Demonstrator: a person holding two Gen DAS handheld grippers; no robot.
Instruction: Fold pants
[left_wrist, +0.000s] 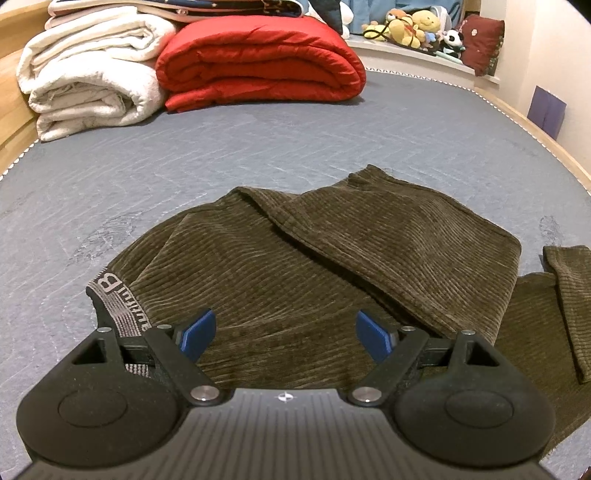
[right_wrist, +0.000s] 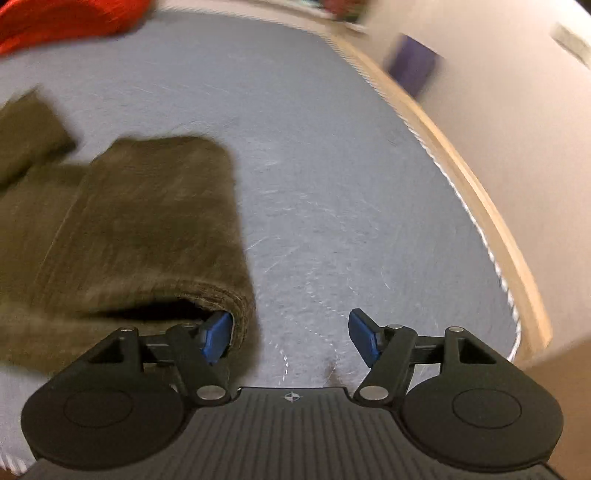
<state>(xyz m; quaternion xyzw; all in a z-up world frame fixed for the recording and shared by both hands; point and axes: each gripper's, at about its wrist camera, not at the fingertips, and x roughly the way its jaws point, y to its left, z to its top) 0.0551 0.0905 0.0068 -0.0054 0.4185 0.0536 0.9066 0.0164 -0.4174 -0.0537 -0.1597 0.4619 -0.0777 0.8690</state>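
Note:
Olive-brown corduroy pants (left_wrist: 295, 258) lie crumpled on the grey mattress (left_wrist: 184, 166), with the striped waistband (left_wrist: 114, 302) at the left and one leg folded across the top. My left gripper (left_wrist: 284, 334) is open and empty, just above the waist area. In the right wrist view, which is blurred, the leg end of the pants (right_wrist: 129, 229) lies at the left. My right gripper (right_wrist: 290, 336) is open, and its left fingertip (right_wrist: 216, 336) sits at the hem opening of that leg.
A folded white blanket (left_wrist: 88, 70) and a folded red quilt (left_wrist: 262, 62) lie at the far end of the mattress. Stuffed toys (left_wrist: 413, 26) sit on a ledge behind. The wooden bed frame (right_wrist: 480, 199) and wall run along the right.

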